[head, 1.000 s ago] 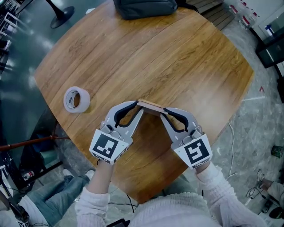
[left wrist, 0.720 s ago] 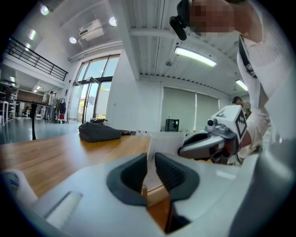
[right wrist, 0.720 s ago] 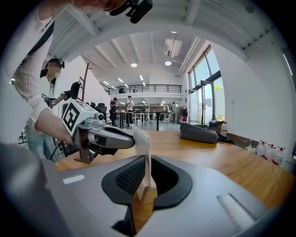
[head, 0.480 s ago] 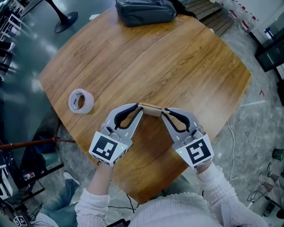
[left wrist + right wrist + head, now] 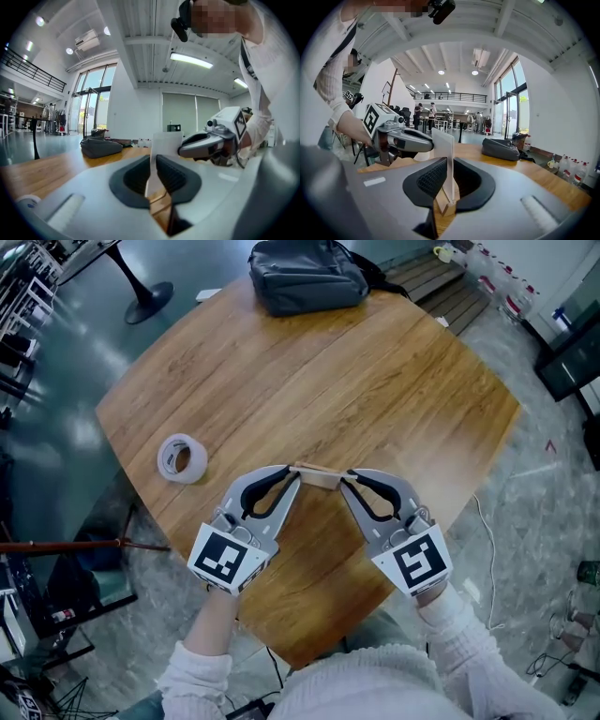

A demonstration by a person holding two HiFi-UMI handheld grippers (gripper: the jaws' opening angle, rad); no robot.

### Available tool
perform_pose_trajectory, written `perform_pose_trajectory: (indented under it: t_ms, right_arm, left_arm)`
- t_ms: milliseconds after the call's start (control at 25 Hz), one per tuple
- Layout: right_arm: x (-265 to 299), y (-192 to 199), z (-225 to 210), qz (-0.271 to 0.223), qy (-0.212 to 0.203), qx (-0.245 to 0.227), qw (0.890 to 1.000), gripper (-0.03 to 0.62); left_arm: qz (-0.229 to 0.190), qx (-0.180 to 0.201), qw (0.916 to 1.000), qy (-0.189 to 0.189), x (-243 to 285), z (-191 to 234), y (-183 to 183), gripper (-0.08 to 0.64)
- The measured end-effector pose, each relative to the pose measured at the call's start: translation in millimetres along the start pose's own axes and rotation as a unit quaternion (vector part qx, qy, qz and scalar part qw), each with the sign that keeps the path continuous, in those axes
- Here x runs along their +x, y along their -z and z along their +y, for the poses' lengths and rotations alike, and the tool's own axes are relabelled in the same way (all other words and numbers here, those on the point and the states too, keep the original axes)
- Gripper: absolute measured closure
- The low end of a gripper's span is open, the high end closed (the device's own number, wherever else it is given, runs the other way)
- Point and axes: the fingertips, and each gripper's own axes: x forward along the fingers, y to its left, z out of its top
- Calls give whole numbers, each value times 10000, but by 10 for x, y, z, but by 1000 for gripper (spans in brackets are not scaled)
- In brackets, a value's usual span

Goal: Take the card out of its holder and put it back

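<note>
in the wooden holder (image 5: 443, 203), a white card (image 5: 444, 154), upright

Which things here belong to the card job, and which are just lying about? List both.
Job: card, standing in its wooden holder; left gripper, jaws just closed further, pads on the card; right gripper, card between its jaws too.
Lying about: tape roll and dark grey bag, on the wooden table.
</note>
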Motion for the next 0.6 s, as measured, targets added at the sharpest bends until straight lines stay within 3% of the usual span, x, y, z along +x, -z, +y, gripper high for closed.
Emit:
perform_pose_trajectory:
  t_ms: [600]
  right_arm:
    - [-583,-394,286,-276,-14,-158,9995,555]
  left_arm:
    - [-224,104,9993,-280,-426,-481,-392,514]
